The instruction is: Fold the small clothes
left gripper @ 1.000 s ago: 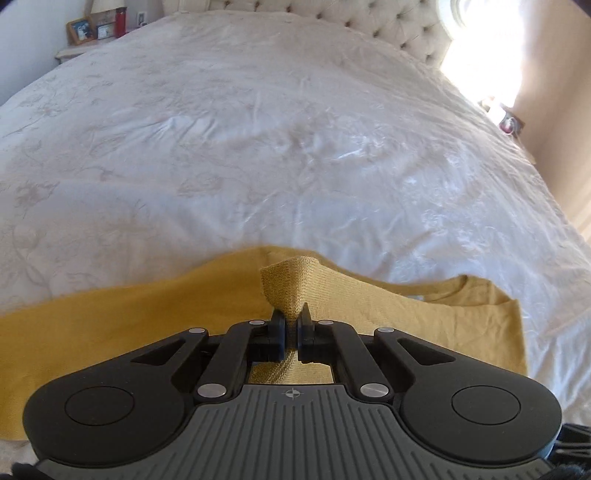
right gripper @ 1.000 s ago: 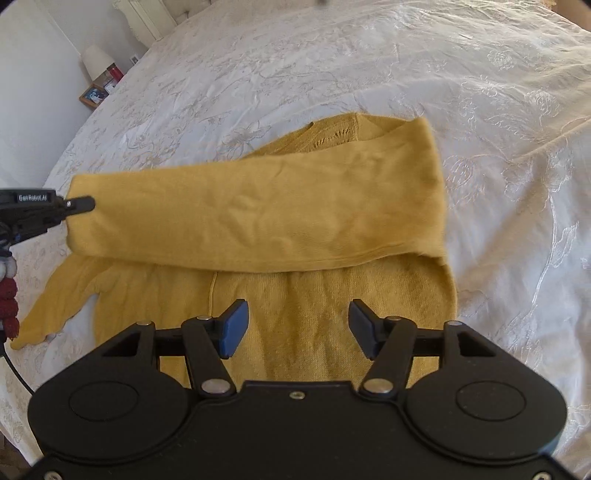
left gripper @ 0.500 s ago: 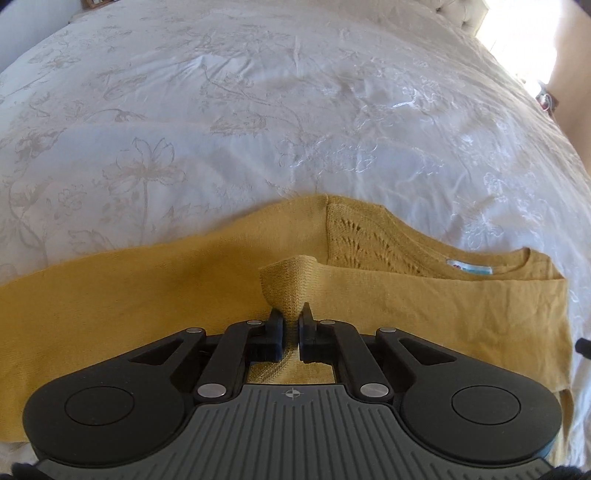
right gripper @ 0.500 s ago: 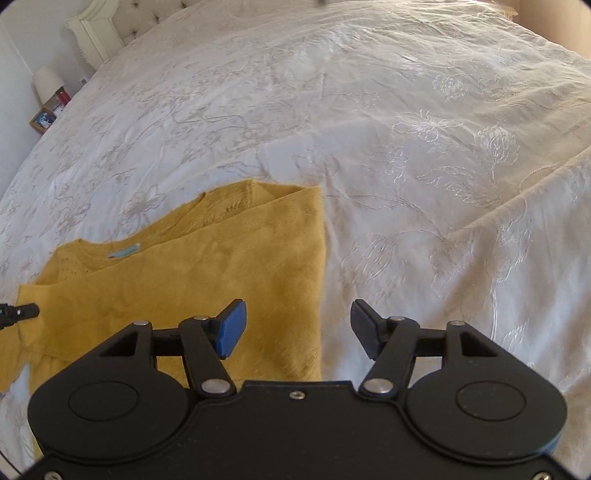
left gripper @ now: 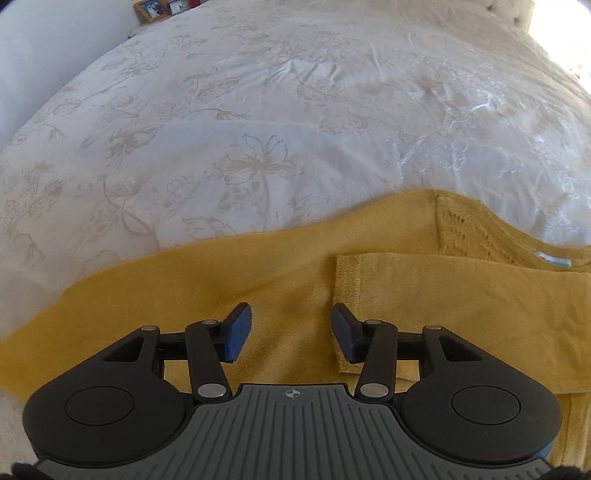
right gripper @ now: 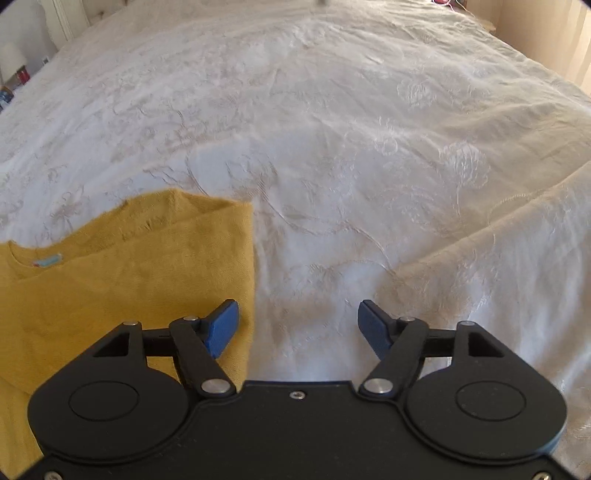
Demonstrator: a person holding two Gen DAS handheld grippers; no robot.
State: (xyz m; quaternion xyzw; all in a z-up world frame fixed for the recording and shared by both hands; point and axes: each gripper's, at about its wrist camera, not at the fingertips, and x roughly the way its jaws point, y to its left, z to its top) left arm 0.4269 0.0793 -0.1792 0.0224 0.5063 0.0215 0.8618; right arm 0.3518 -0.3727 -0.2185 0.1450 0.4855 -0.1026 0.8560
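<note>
A mustard yellow knitted sweater (left gripper: 258,280) lies flat on the white bedspread (left gripper: 277,110). One sleeve is folded across its body, and the ribbed cuff (left gripper: 347,288) rests just in front of my left gripper's right finger. My left gripper (left gripper: 291,332) hovers low over the sweater; its jaws are opening and nothing is between them. In the right wrist view the sweater's folded right side (right gripper: 147,266) and blue neck label (right gripper: 48,260) show. My right gripper (right gripper: 297,330) straddles that edge, jaws opening, holding nothing.
The embroidered white bedspread (right gripper: 369,166) stretches far beyond the sweater. Picture frames (left gripper: 155,8) stand on a bedside table at the upper left of the left wrist view. A tufted headboard (left gripper: 517,14) is at the far right.
My left gripper has let go of the sleeve cuff, which now lies flat on the sweater, and its jaws have spread. My right gripper moved right to the sweater's edge and widened.
</note>
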